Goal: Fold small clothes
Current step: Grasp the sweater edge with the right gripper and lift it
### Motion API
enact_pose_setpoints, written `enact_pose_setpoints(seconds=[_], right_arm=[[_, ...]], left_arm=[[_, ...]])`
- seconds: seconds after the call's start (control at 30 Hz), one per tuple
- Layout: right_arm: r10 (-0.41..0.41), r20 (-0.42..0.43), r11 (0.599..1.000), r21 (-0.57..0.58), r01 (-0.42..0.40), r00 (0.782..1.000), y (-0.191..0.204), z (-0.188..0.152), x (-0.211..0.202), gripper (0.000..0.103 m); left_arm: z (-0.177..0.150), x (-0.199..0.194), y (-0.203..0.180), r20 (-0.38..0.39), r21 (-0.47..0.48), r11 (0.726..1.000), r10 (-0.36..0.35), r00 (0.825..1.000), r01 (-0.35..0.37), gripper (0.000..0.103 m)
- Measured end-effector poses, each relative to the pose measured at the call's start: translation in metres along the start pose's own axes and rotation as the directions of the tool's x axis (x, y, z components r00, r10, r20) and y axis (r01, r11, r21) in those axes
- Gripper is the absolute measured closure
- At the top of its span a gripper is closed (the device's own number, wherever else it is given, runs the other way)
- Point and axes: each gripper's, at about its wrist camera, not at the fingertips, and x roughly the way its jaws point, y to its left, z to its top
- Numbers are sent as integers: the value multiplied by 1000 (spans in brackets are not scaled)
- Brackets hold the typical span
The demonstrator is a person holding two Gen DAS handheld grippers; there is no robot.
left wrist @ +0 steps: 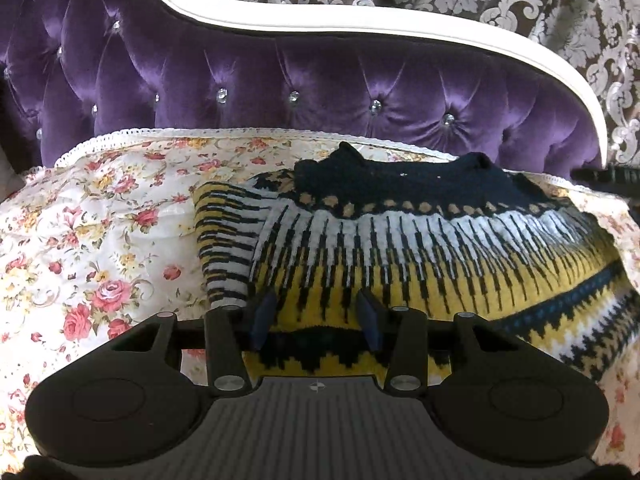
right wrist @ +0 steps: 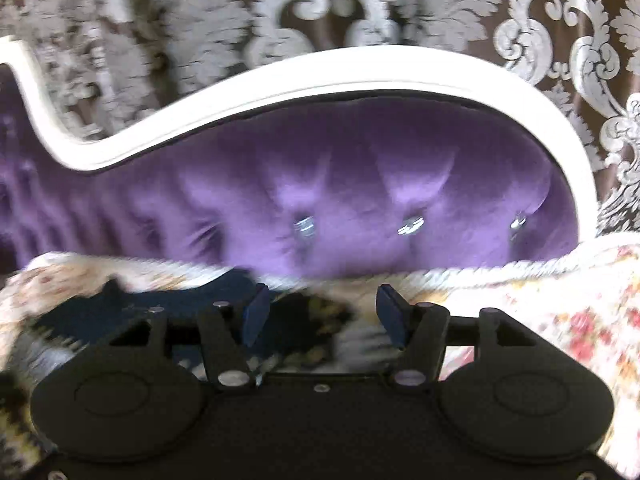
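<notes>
A knitted sweater with a navy collar and yellow, white and black bands lies spread on the floral bedspread; its left sleeve is folded in over the body. My left gripper hovers low over the sweater's yellow lower part, jaws apart, with flat fabric showing between the blue pads and nothing pinched. In the blurred right wrist view my right gripper stands open above the sweater, at its navy and patterned right side, with no fabric held.
A purple tufted headboard with a white curved frame rises right behind the bed. Brown damask wallpaper lies beyond it. The floral bedspread stretches to both sides of the sweater.
</notes>
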Motion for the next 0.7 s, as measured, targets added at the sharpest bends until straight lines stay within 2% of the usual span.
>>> enact_pose_setpoints(seconds=[0.1,0.17,0.23,0.33,0.4,0.47,0.53,0.63,0.7], right_arm=[[-43,-72,999,-17,42,997,7,-22,0,38],[-125,-134,992,-40,120,983,4,-41,10,39],[-128,-96,992,-18,126,987,-3,-51,4,39],[-160,-103,986,22,163,982,-4,-46,-6,35],[-149,-70,986,65,153,986,-6,-41,-22,35],[-125,-25,991,36,126,992,7,-40,-36,34],[-86,-19,996,-12,86,996,21,-42,-46,32],[-52,-69,996,-70,47,996,39,-52,-40,29],[-82,-134,992,-104,68,988,45,-61,-29,29]], left_arm=[[-2,0,1,8,-8,1000,-1,1000,1,60],[-2,0,0,7,-14,1000,2,1000,-2,60],[-1,0,-1,2,-14,1000,11,1000,-11,60],[-1,-1,-3,-4,-4,1000,22,1000,-22,60],[0,-2,-3,-11,-9,1000,23,1000,-23,60],[0,-2,-3,-13,-25,999,24,1000,-25,60],[0,-2,-3,-12,-31,999,30,999,-30,60],[-3,-5,-7,-9,-9,999,39,999,-39,60],[-5,-7,-8,-7,13,999,40,999,-39,59]])
